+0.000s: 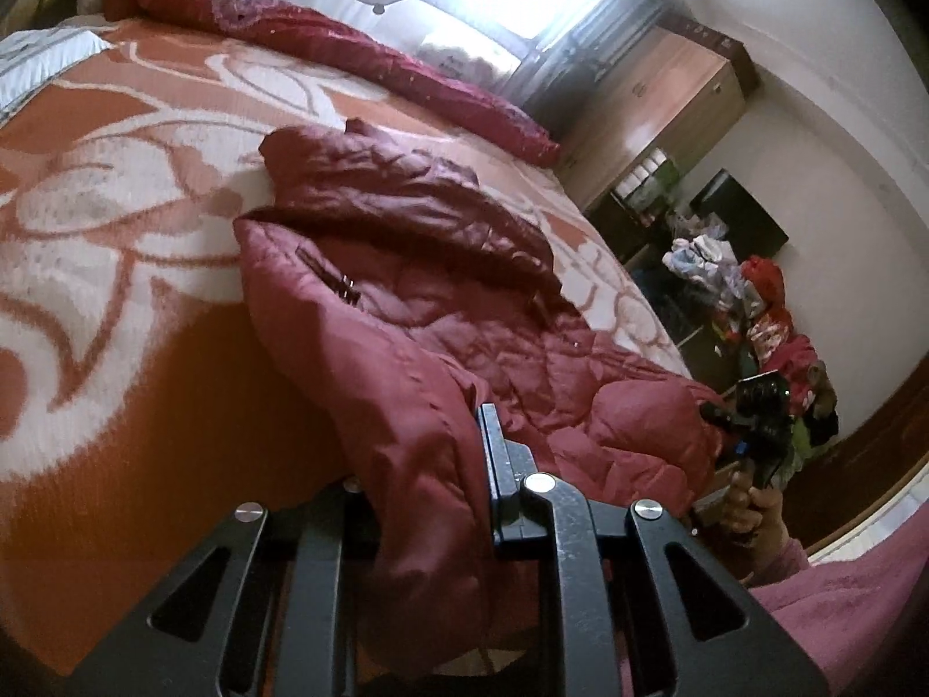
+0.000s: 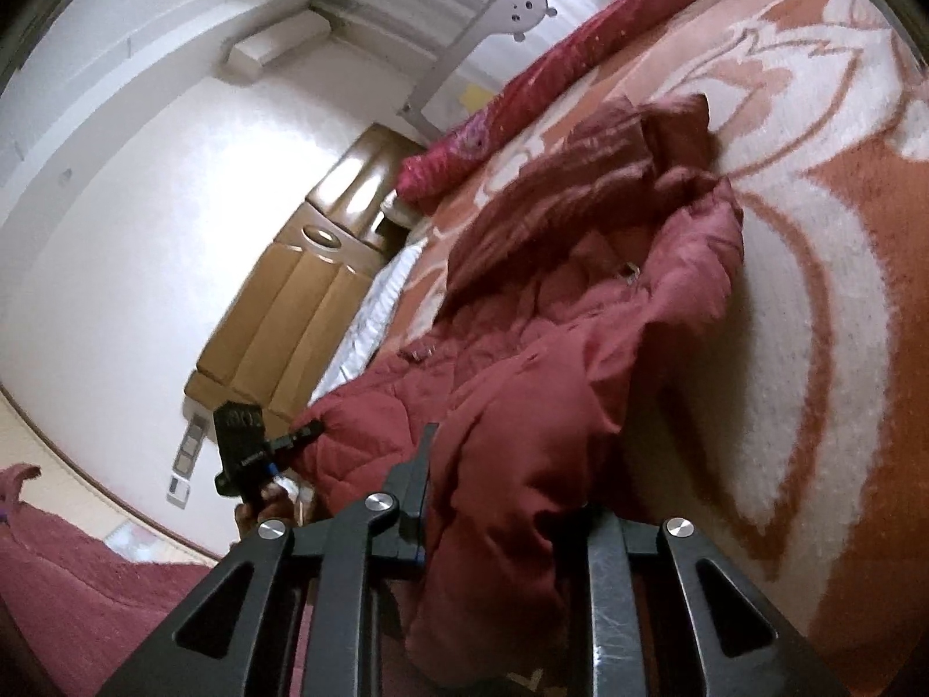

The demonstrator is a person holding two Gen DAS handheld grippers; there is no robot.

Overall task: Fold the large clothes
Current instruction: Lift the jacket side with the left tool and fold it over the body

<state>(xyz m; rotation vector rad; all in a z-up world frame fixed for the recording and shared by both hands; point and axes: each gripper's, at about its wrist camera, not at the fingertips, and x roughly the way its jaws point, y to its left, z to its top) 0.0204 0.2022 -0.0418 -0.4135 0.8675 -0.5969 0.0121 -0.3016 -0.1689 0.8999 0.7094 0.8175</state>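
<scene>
A dark red quilted jacket [image 1: 418, 290] lies crumpled on a bed with an orange and white flowered blanket [image 1: 116, 221]. My left gripper [image 1: 429, 464] is shut on the jacket's near hem; cloth bunches between the fingers and hides the left finger. My right gripper [image 2: 499, 488] is shut on the jacket [image 2: 551, 319] at its near edge, with cloth draped over the right finger. Each gripper shows in the other's view: the right gripper [image 1: 749, 412] at the jacket's right end, the left gripper [image 2: 261, 453] at its left end.
A long red bolster [image 1: 360, 40] lies along the far side of the bed. A wooden cabinet [image 1: 668, 104] stands by the bright window. A pile of clothes and bags [image 1: 755, 302] sits on the floor at the right. A wooden headboard [image 2: 278, 313] shows in the right wrist view.
</scene>
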